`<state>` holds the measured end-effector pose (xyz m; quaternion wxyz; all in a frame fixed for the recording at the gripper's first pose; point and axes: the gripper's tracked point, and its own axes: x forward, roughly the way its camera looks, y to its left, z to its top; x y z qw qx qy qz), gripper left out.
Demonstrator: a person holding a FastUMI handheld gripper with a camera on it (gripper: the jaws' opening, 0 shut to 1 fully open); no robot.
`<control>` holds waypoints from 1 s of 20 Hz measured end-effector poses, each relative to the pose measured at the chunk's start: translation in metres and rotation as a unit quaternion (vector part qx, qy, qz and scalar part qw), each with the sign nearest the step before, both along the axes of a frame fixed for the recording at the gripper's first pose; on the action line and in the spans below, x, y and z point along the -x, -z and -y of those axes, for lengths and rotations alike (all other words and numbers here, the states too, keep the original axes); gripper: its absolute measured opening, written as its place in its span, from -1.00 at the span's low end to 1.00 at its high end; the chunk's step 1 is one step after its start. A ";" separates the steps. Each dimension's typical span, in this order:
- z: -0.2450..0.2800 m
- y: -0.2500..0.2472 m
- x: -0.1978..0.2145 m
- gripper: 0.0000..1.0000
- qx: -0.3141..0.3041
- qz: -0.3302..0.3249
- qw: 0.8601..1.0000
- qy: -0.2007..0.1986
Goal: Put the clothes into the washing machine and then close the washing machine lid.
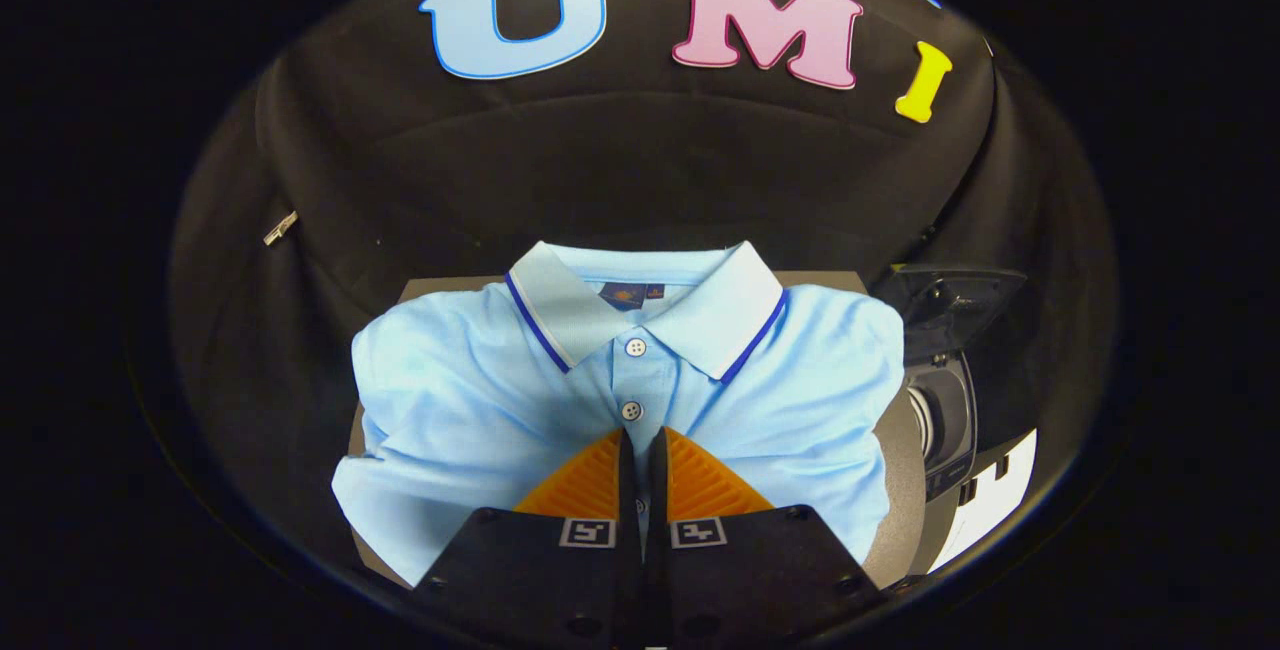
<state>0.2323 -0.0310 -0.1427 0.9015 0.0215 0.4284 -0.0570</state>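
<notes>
A light blue polo shirt [470, 400] with a white, blue-trimmed collar lies folded on a grey table top [895, 500]. My gripper [640, 438] is down on the shirt's button placket, just below the second button. Its fingers are almost together, and folds in the fabric run in toward the tips, so cloth is pinched between them. To the right of the shirt stands a small grey washing machine [950, 430]. Its dark lid [955, 295] is raised and the round drum opening [930, 420] shows beneath it.
Black cloth walls close in the booth behind and on both sides of the table. A white surface [995, 500] shows low down past the washing machine. The shirt covers most of the table top.
</notes>
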 end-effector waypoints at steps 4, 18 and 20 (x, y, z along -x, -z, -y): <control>-0.005 -0.012 0.000 -0.89 0.011 0.048 0.999 -0.001; 0.013 -0.097 0.013 -0.89 0.039 0.163 0.985 -0.029; 0.027 -0.112 0.017 -0.89 0.044 0.174 0.983 -0.031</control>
